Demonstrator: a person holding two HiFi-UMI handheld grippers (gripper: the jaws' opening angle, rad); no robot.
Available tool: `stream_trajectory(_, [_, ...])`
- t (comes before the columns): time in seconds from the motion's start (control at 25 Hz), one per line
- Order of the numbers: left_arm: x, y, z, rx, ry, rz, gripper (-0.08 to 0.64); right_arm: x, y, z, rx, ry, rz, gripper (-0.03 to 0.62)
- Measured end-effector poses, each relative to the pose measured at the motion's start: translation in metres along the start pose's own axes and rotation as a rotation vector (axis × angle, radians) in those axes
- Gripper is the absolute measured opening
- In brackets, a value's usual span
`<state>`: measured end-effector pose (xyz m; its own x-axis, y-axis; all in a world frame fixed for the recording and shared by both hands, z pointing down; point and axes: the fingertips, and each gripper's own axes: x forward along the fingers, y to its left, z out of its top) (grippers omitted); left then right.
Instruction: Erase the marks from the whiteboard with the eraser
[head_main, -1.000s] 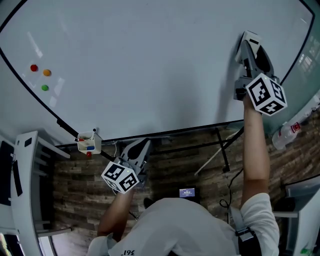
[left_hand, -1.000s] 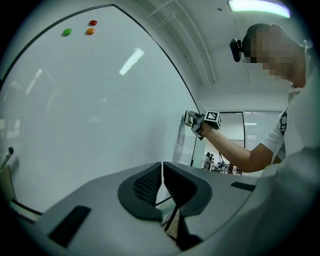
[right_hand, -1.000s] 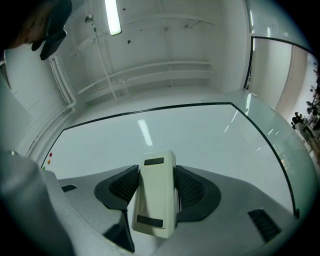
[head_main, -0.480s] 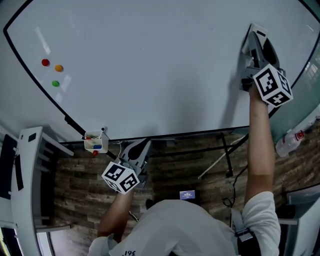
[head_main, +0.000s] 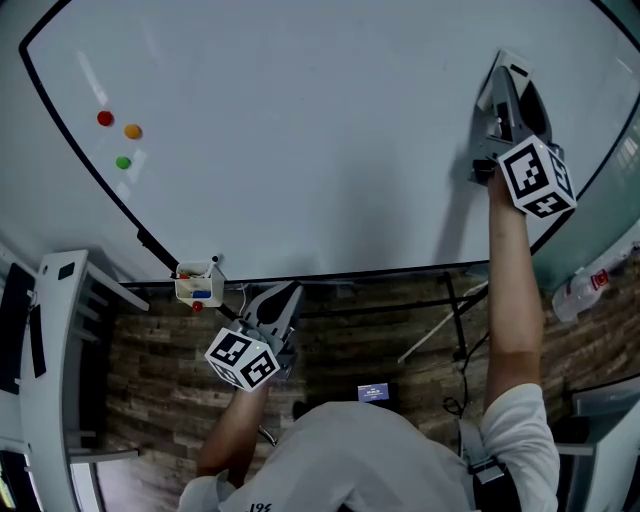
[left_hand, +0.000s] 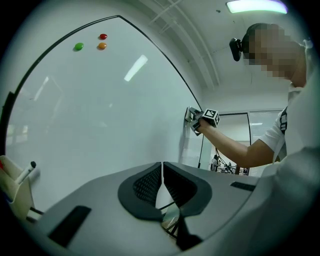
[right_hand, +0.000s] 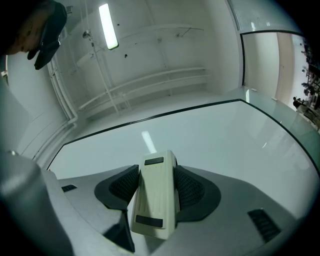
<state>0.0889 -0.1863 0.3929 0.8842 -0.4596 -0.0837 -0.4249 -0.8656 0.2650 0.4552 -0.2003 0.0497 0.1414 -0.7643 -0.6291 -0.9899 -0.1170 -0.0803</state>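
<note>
1. Holding the eraser (head_main: 512, 70) against the whiteboard (head_main: 300, 150) near its right edge, the right gripper (head_main: 506, 95) in the head view sits slightly higher than a second ago and has barely shifted in the last half second. The view has panned, so the three magnets (head_main: 123, 135) show further right. The left gripper (head_main: 272, 308) hangs below the board's bottom edge, near the marker cup (head_main: 198, 285), in the same place as before.
2. Left gripper view: fingers nearly together with only a thin slit between them, nothing held. The board looks clean apart from the magnets up top.
3. Right gripper view: fingers clamped on both sides of the cream eraser (right_hand: 156, 200). No ink shows on the board beyond it. The upward stroke is probably ending, and little or nothing seems left to wipe here.
</note>
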Motion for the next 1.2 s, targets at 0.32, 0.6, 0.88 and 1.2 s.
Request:
stream_trajectory(0.32, [-0.015,0.016,0.003,-0.019,-0.014,0.025,0.009,0.011,0.05,-0.002,-0.001,-0.03,0.047,0.25])
stream_trajectory(0.6, [-0.022,0.029,0.002,-0.031,-0.018,0.015,0.009,0.019,0.094,-0.008,0.005,-0.042,0.102,0.25])
stream_trajectory(0.88, [-0.029,0.042,0.005,-0.039,-0.024,0.01,0.009,0.025,0.133,-0.013,-0.006,-0.05,0.137,0.25])
stream_trajectory(1.2, [-0.038,0.06,0.006,-0.053,-0.024,0.004,0.009,0.029,0.175,-0.023,-0.01,-0.049,0.185,0.25])
